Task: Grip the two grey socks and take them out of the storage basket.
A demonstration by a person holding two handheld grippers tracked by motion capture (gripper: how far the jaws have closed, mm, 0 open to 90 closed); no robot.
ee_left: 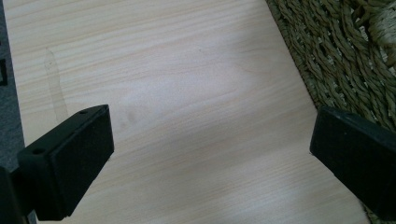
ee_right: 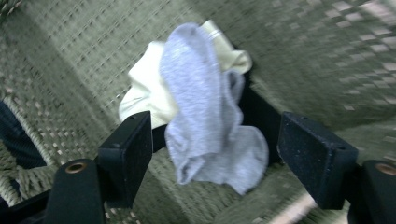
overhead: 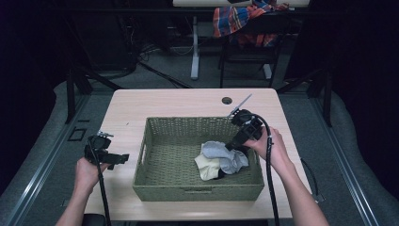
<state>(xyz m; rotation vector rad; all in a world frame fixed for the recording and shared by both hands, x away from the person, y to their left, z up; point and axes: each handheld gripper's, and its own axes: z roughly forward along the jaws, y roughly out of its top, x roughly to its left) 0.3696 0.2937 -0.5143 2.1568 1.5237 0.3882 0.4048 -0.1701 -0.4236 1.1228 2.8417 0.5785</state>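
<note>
Grey sock (ee_right: 210,107) lies on a cream cloth (ee_right: 144,95) in the basket (overhead: 155,188), toward the table's right edge. Right tool (ee_right: 215,149), spread around it, could pinch both; left tool (ee_left: 210,154) spread.

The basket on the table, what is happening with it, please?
A person works with two grippers. The right gripper reaches into the woven basket, fingers on either side of a grey sock but not pressing on it. A pale yellow cloth lies under it. The left gripper waits open over the table.
</note>
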